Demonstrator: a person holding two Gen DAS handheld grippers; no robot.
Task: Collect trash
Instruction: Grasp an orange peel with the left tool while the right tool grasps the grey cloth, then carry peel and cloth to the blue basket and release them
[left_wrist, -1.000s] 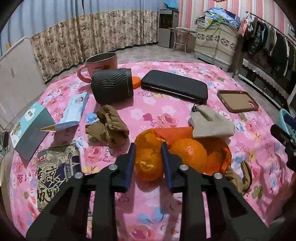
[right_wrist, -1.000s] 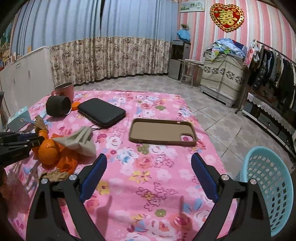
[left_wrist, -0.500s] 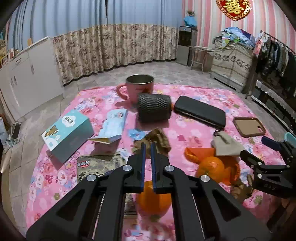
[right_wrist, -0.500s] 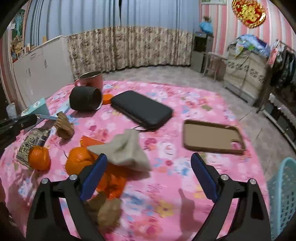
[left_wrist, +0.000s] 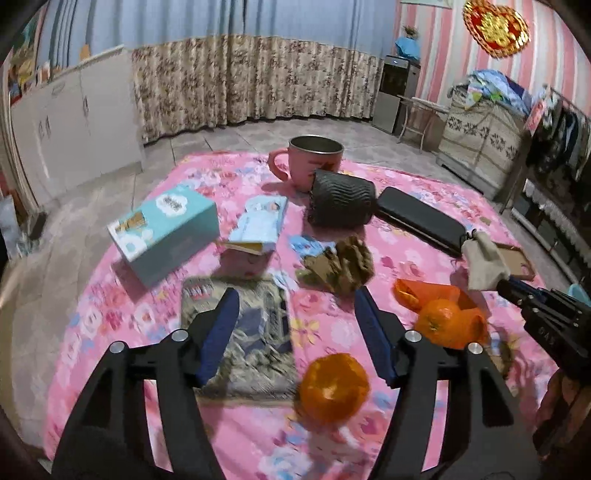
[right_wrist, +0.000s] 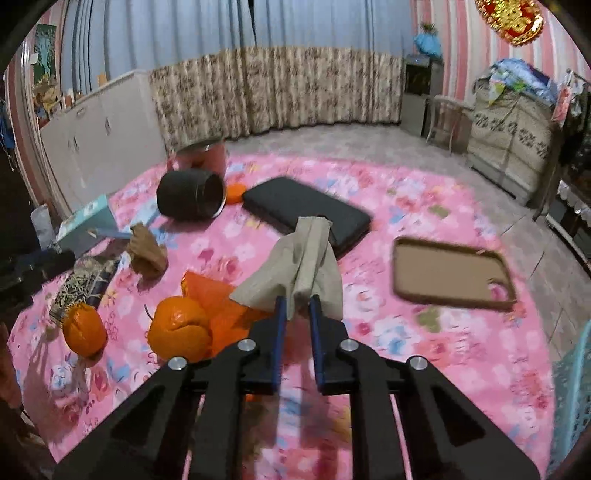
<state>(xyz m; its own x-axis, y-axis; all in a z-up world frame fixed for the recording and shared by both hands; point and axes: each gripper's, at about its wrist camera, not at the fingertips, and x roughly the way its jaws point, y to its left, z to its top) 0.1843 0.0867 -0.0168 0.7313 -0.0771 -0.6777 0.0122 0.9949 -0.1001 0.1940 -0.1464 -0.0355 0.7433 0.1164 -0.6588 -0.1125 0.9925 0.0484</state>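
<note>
1. Right tongs (right_wrist: 294, 301) have just closed, pinching the beige crumpled tissue (right_wrist: 299, 258) over the tabletop (right_wrist: 424, 343) middle, beside the orange peel (right_wrist: 207, 295)
2. Left tongs (left_wrist: 295, 306) have just spread apart, empty, above a tangerine (left_wrist: 334, 387) near the tabletop's front edge

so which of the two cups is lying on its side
The black ribbed cup: it lies tipped over on the pink cloth, open mouth sideways. The pink mug just behind it stands upright, handle out to the side.

Mug (left_wrist: 314, 158) behind tipped cup (left_wrist: 341, 201), case (left_wrist: 421, 219) to its right
</note>
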